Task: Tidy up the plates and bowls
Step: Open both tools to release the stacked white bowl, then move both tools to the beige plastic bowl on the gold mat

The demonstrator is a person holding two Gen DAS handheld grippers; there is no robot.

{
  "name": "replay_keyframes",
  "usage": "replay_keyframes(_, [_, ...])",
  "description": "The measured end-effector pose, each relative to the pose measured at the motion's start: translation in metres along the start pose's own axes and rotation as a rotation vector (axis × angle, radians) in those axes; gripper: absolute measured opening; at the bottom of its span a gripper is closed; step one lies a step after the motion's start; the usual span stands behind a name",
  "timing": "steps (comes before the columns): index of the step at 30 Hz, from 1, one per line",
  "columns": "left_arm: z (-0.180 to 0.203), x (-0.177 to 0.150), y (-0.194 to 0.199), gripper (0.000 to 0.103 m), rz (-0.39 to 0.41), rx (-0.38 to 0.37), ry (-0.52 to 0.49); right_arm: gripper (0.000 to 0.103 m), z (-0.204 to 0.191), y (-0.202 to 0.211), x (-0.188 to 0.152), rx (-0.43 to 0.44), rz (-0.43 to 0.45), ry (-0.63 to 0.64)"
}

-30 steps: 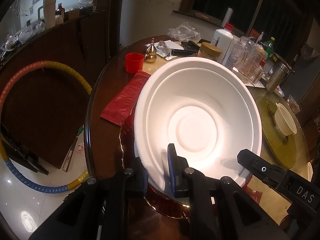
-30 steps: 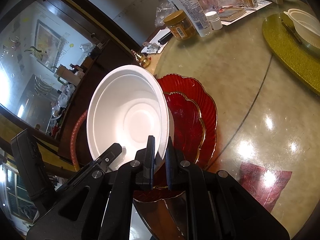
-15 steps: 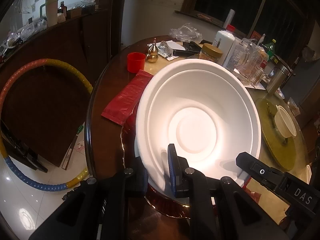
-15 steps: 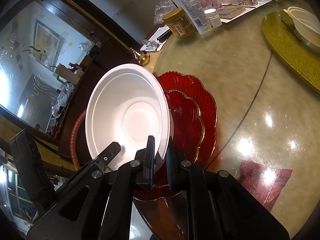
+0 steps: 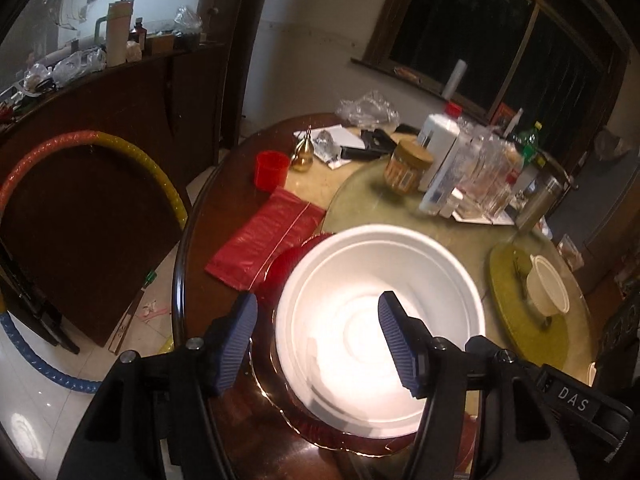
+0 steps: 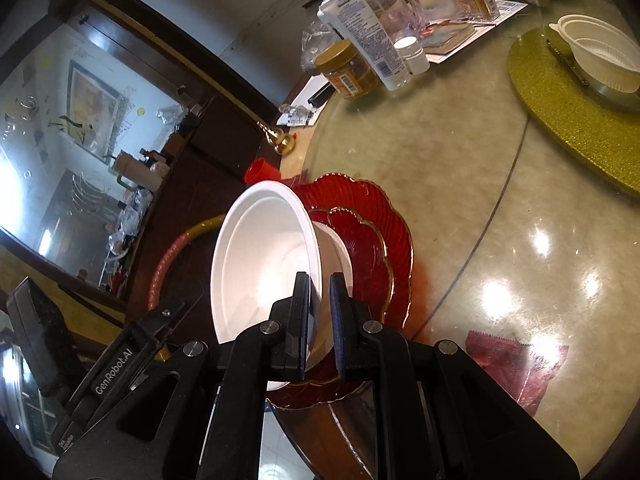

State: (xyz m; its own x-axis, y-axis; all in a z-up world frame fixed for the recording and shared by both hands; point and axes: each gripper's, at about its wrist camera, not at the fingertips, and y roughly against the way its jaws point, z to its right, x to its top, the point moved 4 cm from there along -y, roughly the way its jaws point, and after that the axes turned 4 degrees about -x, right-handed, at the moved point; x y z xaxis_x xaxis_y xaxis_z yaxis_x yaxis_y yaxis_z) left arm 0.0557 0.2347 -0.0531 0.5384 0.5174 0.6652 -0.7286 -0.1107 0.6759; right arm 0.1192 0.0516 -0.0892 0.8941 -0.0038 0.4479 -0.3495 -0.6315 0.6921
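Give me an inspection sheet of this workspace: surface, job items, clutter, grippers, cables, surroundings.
Surface: round table, glossy stone-look top with a dark wood edge.
Job's things: white bowl on stacked red plates; small white bowl on a gold mat.
Clutter: red cup, red bag, jar, white bottle, glassware.
Grippers: left gripper open, straddling the bowl's rim; right gripper shut on the rim.
Cables: nothing seen.
Surroundings: hula hoop, dark sideboard, dark window.
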Motion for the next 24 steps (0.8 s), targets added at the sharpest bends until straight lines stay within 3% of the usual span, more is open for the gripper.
replay_keyframes(3, [0.001,0.001,0.003,0.065,0.009,-0.015,0.006,0.014,0.003,0.009,0.002,0.010,0.026,-0.014])
replay_keyframes(6, [0.007,0.002,0.008,0.076,0.027,-0.036,-0.002,0.043,0.012,0.023,0.003,0.038,0.068,-0.051])
replay_keyframes(7, [0.012,0.002,0.011,0.081,0.034,-0.049,-0.007,0.048,0.016,0.029,0.003,0.045,0.083,-0.069])
replay_keyframes(13, [0.051,-0.005,0.011,0.082,0.023,-0.108,-0.085,0.048,0.051,0.057,0.000,0.022,0.124,-0.144])
replay_keyframes(24, [0.168,-0.036,-0.019,0.083,-0.140,-0.254,-0.292,0.048,0.144,0.121,0.010,-0.031,0.212,-0.333])
